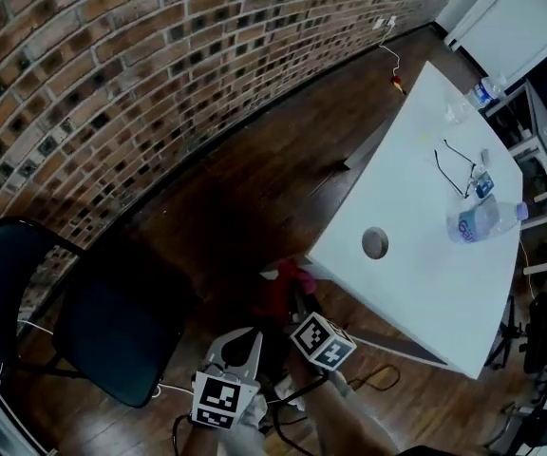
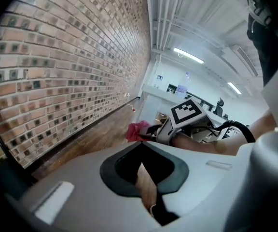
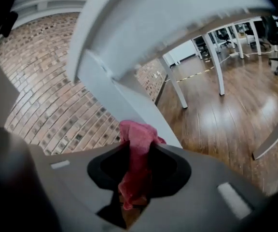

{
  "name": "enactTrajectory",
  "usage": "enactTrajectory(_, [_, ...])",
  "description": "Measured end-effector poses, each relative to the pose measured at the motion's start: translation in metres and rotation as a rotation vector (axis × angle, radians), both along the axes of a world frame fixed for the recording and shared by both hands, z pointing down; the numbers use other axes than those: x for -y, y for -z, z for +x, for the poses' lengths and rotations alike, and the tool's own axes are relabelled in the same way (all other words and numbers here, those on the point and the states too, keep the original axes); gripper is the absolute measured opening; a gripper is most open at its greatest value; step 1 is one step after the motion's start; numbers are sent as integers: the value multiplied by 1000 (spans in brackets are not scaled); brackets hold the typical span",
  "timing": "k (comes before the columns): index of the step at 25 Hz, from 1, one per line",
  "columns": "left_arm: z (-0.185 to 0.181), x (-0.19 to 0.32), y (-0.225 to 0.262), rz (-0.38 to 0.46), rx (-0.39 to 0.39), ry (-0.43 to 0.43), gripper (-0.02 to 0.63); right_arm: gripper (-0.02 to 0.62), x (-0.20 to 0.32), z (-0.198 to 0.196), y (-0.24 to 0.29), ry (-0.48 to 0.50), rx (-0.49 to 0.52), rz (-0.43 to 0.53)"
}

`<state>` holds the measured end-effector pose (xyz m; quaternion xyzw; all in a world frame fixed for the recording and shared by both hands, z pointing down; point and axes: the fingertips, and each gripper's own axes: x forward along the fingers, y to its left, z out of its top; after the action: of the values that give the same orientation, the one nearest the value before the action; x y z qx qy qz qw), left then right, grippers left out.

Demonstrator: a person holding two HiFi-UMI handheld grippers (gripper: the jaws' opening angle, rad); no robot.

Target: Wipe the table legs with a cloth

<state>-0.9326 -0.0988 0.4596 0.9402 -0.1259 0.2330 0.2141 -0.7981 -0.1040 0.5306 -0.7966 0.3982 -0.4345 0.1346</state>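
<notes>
While right gripper [image 3: 139, 145] pinches red cloth [image 3: 135, 175], clear bottle [image 1: 482, 218] lies on table [image 1: 416, 183].

Table [image 1: 425, 278] on the right, brick wall [image 1: 160, 65] running behind and left of it, chair [image 1: 112, 335] at near left by that wall. On top, a bottle [image 1: 480, 220] lies by the right edge, glasses [image 1: 454, 167] just behind it. Under the near corner, the cloth [image 3: 138, 139] sits right before the table leg [image 3: 115, 95].

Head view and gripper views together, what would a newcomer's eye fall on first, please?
The red cloth pinched in the right gripper's jaws, in front of the white table leg, stands out most. Next comes the white table at the head view's right, against the long brick wall and dark wooden floor.
</notes>
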Motion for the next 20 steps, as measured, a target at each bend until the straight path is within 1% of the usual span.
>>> enactTrajectory(4, [10, -11, 52, 12, 15, -20, -5, 95, -6, 0, 67, 46, -56, 24])
enactTrajectory(6, [15, -16, 69, 9, 21, -21, -5, 95, -14, 3, 88, 47, -62, 34])
enactTrajectory(9, [24, -23, 85, -7, 15, -21, -5, 95, -26, 11, 106, 24, -44, 44])
enactTrajectory(12, [38, -27, 92, -33, -6, -34, -5, 95, -38, 18, 114, 5, -34, 49])
enactTrajectory(15, [59, -33, 90, -45, -14, -80, -5, 94, -50, 22, 119, -5, -32, 56])
enactTrajectory(17, [79, -46, 86, -46, 0, -130, -5, 92, -64, 28, 122, -4, -32, 58])
enactTrajectory(20, [104, -68, 72, -30, 56, -195, -5, 91, -96, 39, 124, -18, -19, 69])
